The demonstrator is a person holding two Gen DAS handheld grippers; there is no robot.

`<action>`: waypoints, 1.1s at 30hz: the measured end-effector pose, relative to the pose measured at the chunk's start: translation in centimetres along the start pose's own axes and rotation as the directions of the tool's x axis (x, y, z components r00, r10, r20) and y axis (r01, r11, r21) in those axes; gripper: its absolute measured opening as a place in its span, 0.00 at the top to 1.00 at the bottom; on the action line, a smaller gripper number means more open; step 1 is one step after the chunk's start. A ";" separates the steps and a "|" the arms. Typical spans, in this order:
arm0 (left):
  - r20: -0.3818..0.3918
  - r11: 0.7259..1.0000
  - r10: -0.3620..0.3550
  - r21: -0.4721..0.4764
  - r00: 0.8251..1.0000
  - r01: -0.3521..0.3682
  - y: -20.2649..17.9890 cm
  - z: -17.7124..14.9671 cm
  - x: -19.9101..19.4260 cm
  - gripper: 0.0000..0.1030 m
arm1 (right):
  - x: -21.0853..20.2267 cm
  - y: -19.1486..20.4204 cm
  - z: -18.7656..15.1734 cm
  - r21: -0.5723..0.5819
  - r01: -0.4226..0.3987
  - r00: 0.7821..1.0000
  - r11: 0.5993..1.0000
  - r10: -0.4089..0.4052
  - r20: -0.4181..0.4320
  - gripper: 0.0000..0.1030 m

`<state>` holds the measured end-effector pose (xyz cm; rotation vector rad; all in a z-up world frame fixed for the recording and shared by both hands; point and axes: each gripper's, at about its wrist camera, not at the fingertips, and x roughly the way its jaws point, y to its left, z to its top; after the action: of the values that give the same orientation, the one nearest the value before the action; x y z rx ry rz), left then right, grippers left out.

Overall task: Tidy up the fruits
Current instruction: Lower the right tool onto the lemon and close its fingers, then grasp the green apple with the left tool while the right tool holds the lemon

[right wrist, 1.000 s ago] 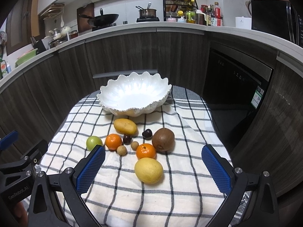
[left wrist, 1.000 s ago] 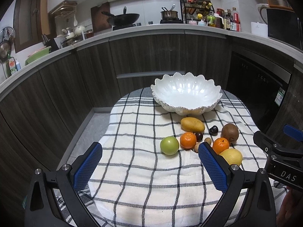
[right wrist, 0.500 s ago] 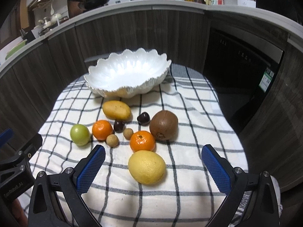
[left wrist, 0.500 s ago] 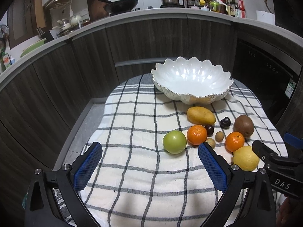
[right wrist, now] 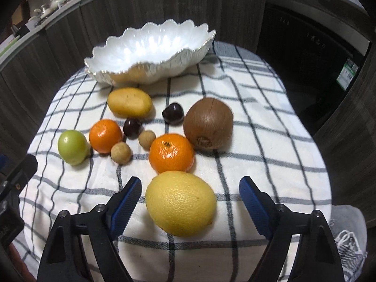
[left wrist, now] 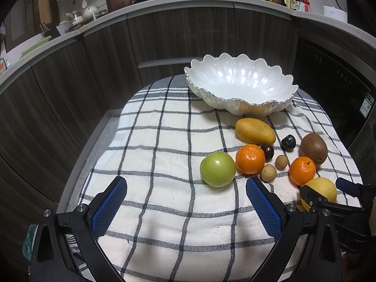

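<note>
An empty white scalloped bowl (left wrist: 242, 87) (right wrist: 150, 47) stands at the far side of a checked cloth. In front of it lie a mango (left wrist: 255, 130) (right wrist: 129, 102), two oranges (left wrist: 250, 158) (right wrist: 171, 154), a green apple (left wrist: 217, 169) (right wrist: 72, 146), a kiwi (right wrist: 208, 123), two dark plums (right wrist: 173, 113), two small brown longans (right wrist: 120, 152) and a yellow lemon (right wrist: 180, 203) (left wrist: 320, 191). My right gripper (right wrist: 190, 199) is open, its blue pads on either side of the lemon, apart from it. My left gripper (left wrist: 185, 202) is open and empty, just short of the apple.
The checked cloth (left wrist: 152, 141) covers a small rounded table with its edges close on all sides. Dark wood kitchen cabinets (left wrist: 94, 70) curve round behind. A black appliance door (right wrist: 305, 47) is at the right. The worktop above carries pans and bottles.
Both grippers have moved forward and down toward the fruit. The right gripper's open fingers now flank the lemon. The left gripper has closed in on the green apple.
</note>
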<state>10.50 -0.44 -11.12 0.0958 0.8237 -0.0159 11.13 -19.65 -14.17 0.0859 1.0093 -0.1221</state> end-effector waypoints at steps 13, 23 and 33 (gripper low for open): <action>-0.027 1.000 -0.008 -0.004 1.000 0.008 0.2 -0.4 0.9 0.00 | 1.9 0.7 -0.7 -0.013 -0.016 0.999 1.000 0.015 -0.040 0.39; -0.026 0.999 -0.052 -0.001 0.998 0.052 -0.4 0.3 1.4 0.00 | -0.2 0.3 0.0 -0.010 -0.011 0.999 1.000 0.011 0.034 0.40; -0.093 0.996 -0.070 0.048 0.993 0.074 -2.0 1.2 4.7 0.19 | -2.4 0.4 2.5 0.002 0.008 0.991 1.000 -0.008 0.136 0.40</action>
<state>14.46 -2.46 -13.96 0.1158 0.9178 -0.1012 12.01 -19.48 -10.79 0.0739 0.8736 -0.1343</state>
